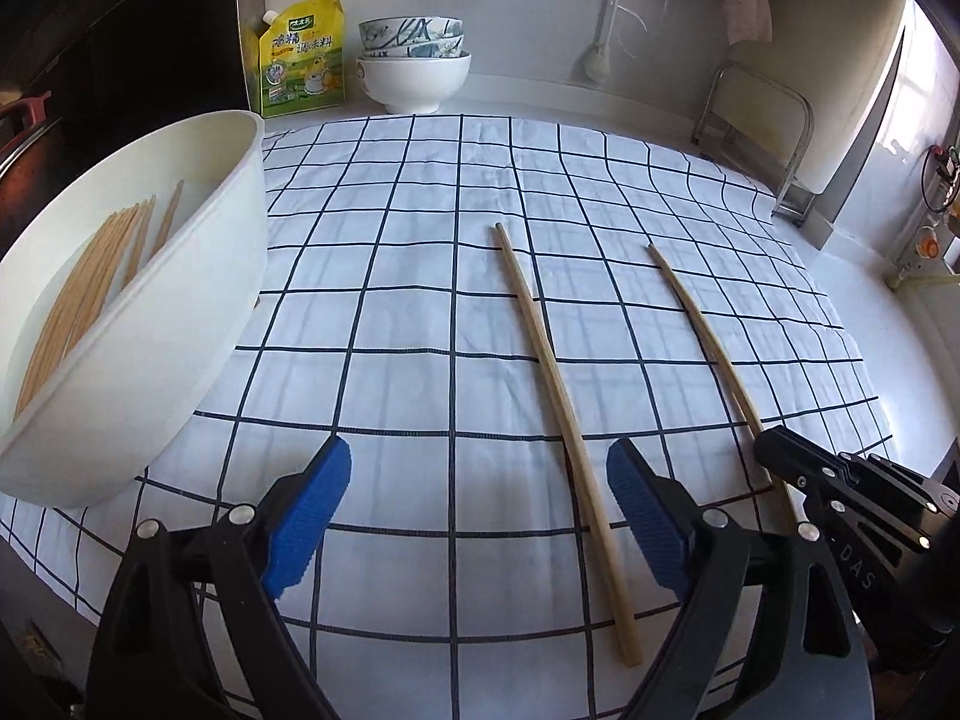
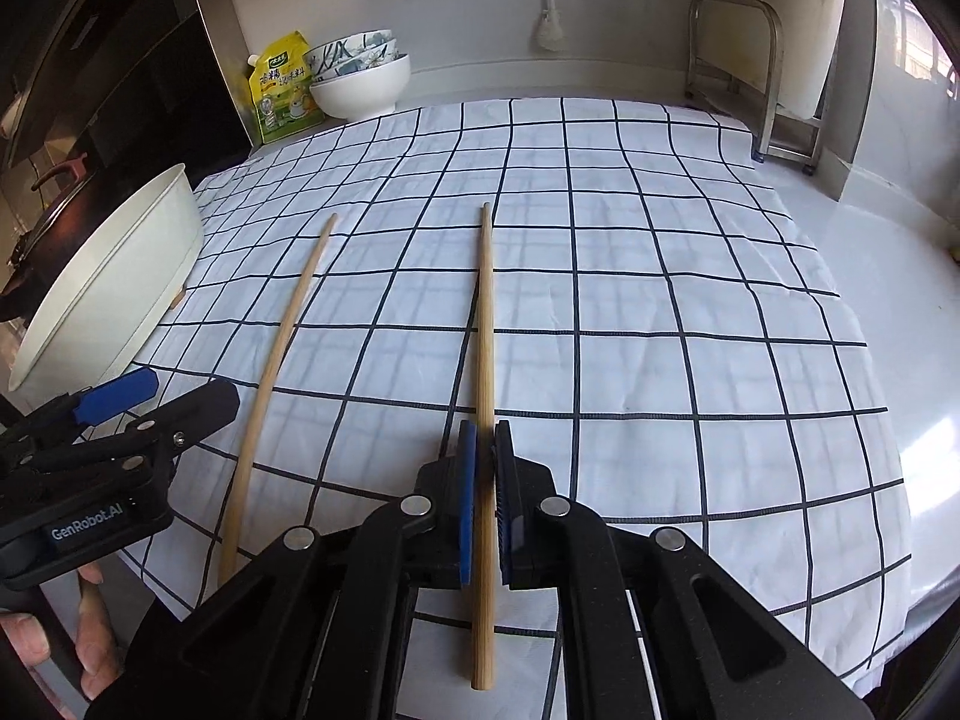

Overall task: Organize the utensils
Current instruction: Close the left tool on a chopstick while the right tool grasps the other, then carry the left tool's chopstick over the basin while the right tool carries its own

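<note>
Far left: a white tub (image 1: 150, 324) sits tilted at the edge of the checked cloth (image 1: 420, 276), propped up on its near-cloth side by a small wooden piece under the rim, seen from the right wrist view. Inside it lies a bundle of chopsticks (image 1: 90, 276), side by side along the wall.

Behind the tub, against the back wall: a yellow seasoning pouch (image 1: 303, 57), and just beside it a stack of bowls (image 1: 413, 63), patterned ones nested in a plain white one.

Left gripper (image 1: 477, 489): blue-padded jaws wide apart, hovering low over the cloth, holding nothing. The left chopstick (image 1: 564, 432) lies flat on the cloth and runs between the spread fingers, nearer the right pad (image 1: 645, 516); whether it touches that pad cannot be told.

Right of that, the second chopstick (image 2: 485, 372) lies roughly parallel to the first, well apart from it. Right gripper (image 2: 485, 498): jaws drawn together on this chopstick, pads pressed against both sides of its thick half. The butt end sticks out behind the pads toward the camera; the thin tip points to the back wall. Whether the stick is lifted off the cloth cannot be told.

Far right: a metal rack (image 1: 756, 138) stands on the white counter (image 1: 900, 372), past the edge of the cloth.
</note>
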